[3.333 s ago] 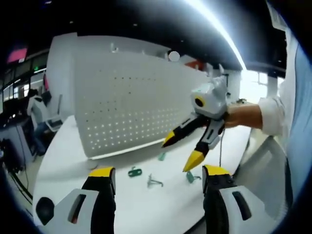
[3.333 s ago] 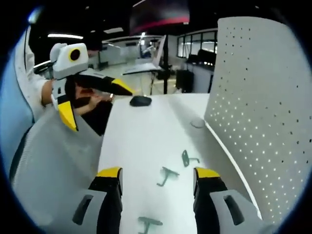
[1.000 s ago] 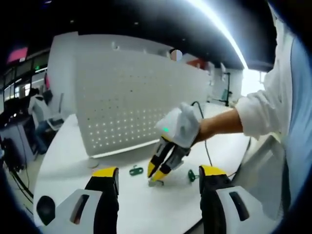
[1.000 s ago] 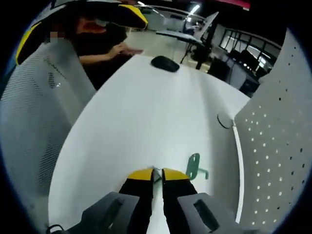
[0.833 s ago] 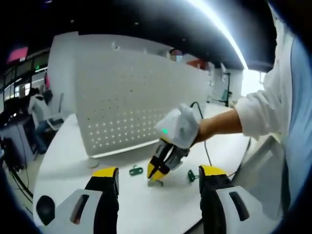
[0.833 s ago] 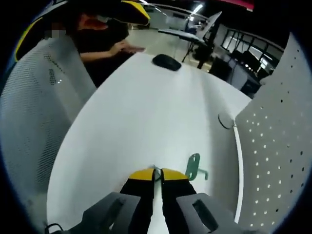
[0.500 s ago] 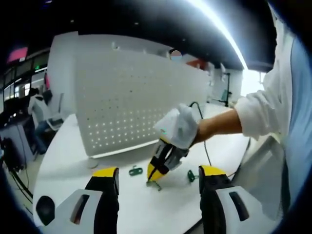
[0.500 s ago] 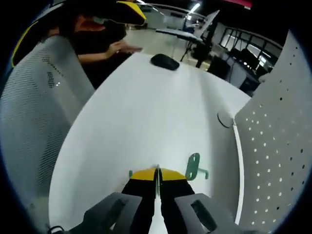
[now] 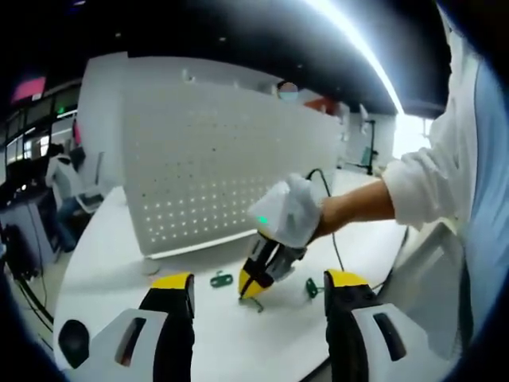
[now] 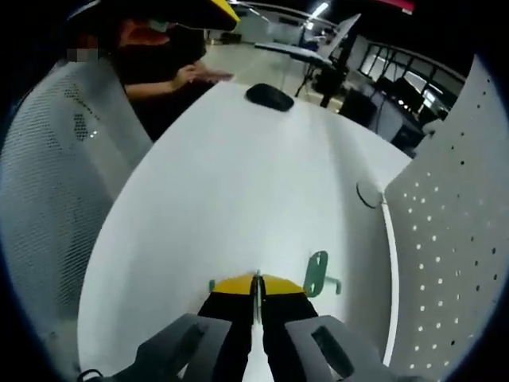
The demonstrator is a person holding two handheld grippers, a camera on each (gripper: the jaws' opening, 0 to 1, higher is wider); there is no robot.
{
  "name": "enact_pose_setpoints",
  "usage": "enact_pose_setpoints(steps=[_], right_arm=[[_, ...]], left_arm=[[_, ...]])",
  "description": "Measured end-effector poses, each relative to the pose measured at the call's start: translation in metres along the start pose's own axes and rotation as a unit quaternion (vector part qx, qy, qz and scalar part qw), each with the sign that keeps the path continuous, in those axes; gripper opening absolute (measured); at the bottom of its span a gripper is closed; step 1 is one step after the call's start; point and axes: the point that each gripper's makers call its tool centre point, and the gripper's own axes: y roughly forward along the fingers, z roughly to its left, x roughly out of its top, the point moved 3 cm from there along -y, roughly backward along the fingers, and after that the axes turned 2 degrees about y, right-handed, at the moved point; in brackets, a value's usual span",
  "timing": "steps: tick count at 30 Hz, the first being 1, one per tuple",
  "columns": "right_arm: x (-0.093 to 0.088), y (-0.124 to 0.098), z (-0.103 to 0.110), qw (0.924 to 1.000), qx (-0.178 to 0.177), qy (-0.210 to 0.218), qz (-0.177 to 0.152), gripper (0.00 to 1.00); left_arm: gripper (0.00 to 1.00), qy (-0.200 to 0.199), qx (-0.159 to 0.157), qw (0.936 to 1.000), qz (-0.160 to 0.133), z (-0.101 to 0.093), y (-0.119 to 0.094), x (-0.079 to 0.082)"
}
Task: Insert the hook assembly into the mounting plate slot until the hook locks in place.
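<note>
Surface: white table (image 10: 231,199), office space behind; no container among the things.
Left tongs (image 9: 250,288): jaws spread wide, gripping nothing, low over the near table edge.
Right tongs (image 10: 256,285): jaws pressed together on a green hook (image 10: 256,288), just above the table.
Hook axis: thin metal stands up between the jaw tips; its further lie is hidden.
Spare hooks: one (image 10: 318,272) just beside the right tongs; another (image 9: 220,279) lies loose.
Key relation: perforated mounting plate (image 9: 223,167) stands upright beyond the held hook; right tongs are nearer.
Far: dark mouse (image 10: 270,96) at the table's far end.
</note>
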Motion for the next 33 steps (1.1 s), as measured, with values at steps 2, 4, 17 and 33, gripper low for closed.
enact_pose_setpoints(steps=[2,4,17,33], right_arm=[[0.000,0.000,0.000,1.0000,0.000,0.001,0.000,0.00],[0.000,-0.001,0.000,1.0000,0.000,0.004,-0.001,0.00],[0.014,-0.027,-0.007,0.9972,-0.030,0.052,-0.046,0.00],[0.046,-0.091,-0.011,0.9754,-0.091,0.136,-0.149,0.00]], left_arm=[[0.67,0.000,0.000,1.0000,-0.001,0.000,0.000,0.000],[0.68,0.000,0.000,1.0000,-0.001,0.000,0.000,0.000],[0.67,0.004,-0.002,1.0000,-0.005,-0.002,-0.001,0.002],[0.65,0.002,0.003,0.9999,-0.015,0.001,-0.002,0.009]])
